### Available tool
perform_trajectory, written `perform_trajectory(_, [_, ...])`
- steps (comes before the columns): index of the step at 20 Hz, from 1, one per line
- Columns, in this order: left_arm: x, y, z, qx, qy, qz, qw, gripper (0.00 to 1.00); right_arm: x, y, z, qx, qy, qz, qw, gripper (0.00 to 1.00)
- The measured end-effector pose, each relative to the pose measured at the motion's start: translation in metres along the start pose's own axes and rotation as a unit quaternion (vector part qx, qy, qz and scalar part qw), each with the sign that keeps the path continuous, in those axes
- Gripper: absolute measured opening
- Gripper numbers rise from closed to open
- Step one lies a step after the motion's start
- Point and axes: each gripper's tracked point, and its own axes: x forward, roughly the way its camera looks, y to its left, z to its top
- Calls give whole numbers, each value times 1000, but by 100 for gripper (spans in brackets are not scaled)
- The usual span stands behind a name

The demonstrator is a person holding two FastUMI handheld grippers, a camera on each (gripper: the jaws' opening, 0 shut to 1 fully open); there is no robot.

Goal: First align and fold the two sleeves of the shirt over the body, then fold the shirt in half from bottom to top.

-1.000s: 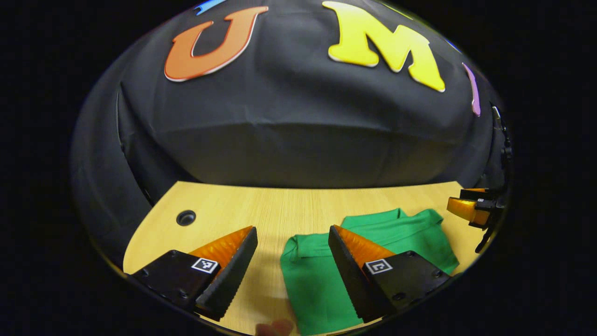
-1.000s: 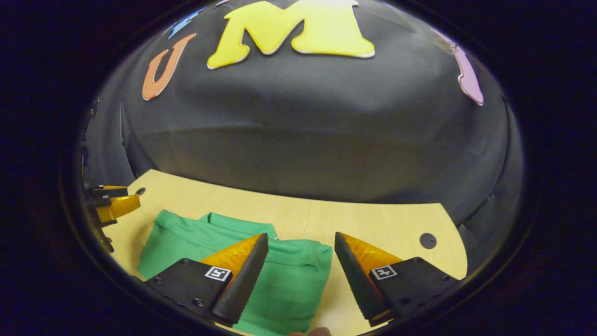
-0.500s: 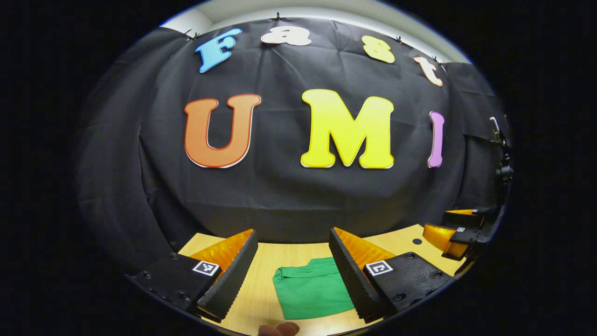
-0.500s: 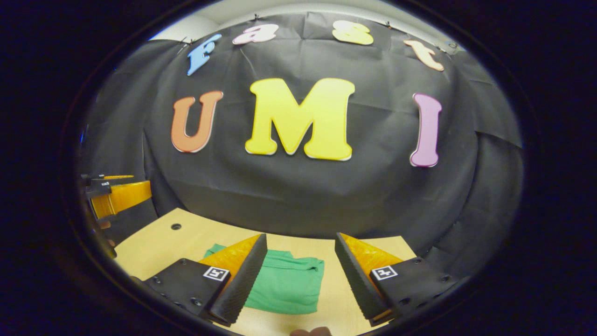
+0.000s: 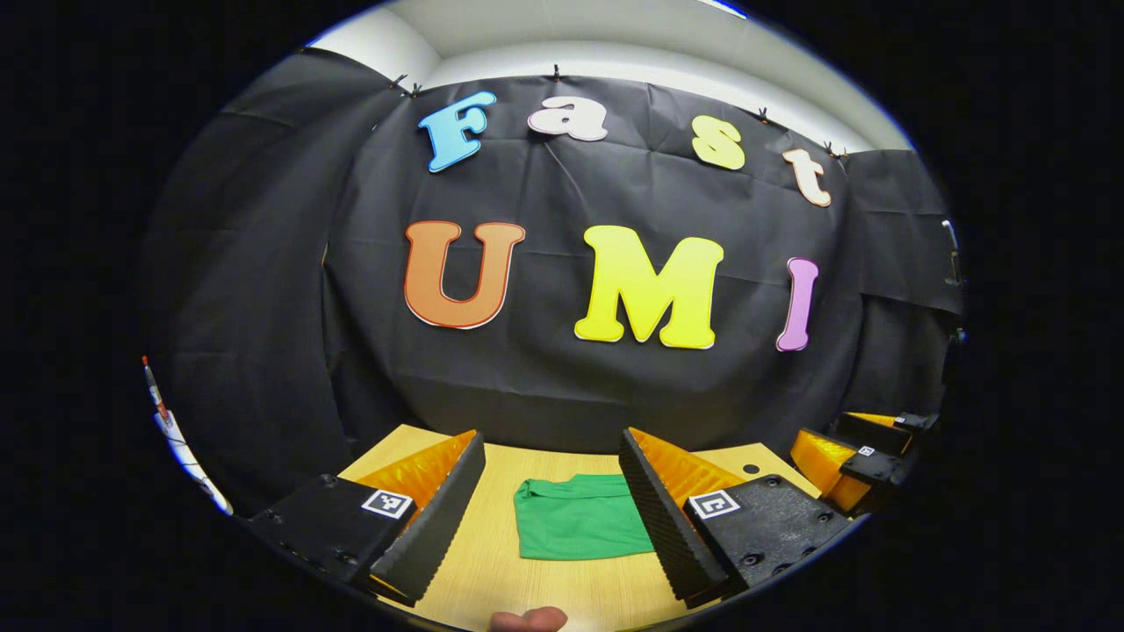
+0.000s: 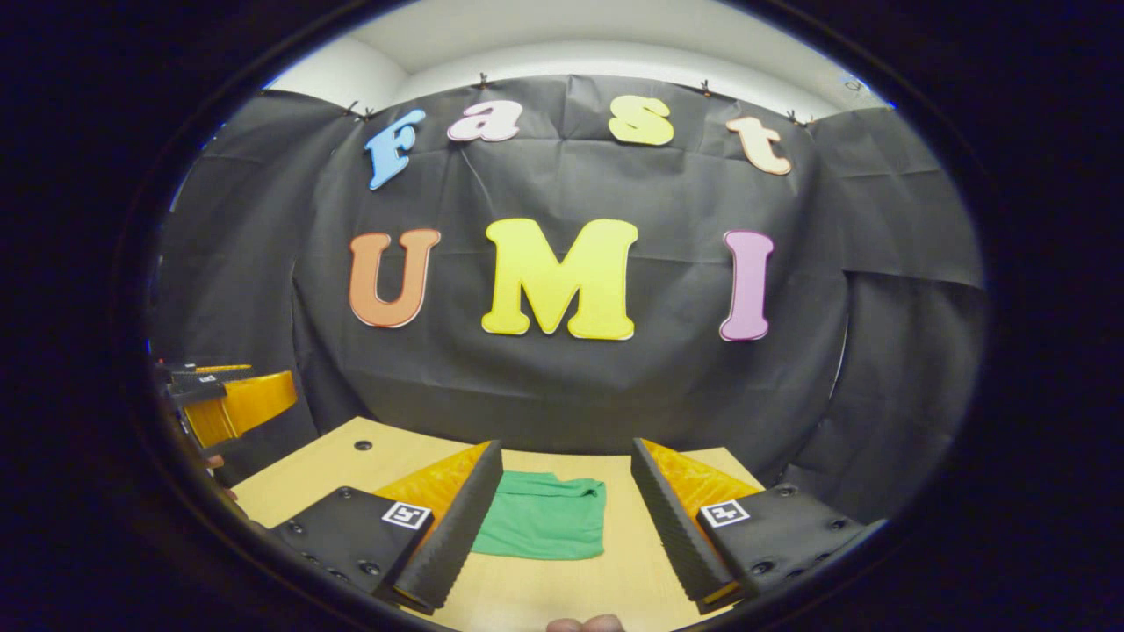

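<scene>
The green shirt (image 5: 581,528) lies folded into a small flat rectangle on the wooden table (image 5: 500,579). My left gripper (image 5: 551,513) is open and held back from it, above the table, with nothing between its fingers. In the right gripper view the folded shirt (image 6: 543,527) sits ahead between the open fingers of my right gripper (image 6: 566,518), which also holds nothing. The right gripper (image 5: 856,452) appears at the far right edge of the left gripper view. At the left edge of the right gripper view the left gripper (image 6: 224,399) is in sight.
The table (image 6: 334,465) has a round cable hole near each far corner (image 5: 749,469) (image 6: 362,445). The black booth wall rises right behind the table's far edge. A fingertip (image 5: 527,620) shows at the bottom of the left gripper view.
Both grippers have pulled back and tilted up from the shirt, which now looks smaller and farther away. Both stayed open.
</scene>
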Motion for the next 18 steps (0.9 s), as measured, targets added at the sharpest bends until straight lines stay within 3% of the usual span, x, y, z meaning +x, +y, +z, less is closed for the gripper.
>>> perform_trajectory(8, [-42, -9, -6, 19, -3, -11, 1000, 98, -43, 20, -10, 3, -2, 15, 1000, 93])
perform_trajectory(18, [-46, -4, 4, 23, -12, 1, 1000, 98, -42, 16, -4, 18, -5, 16, 1000, 93])
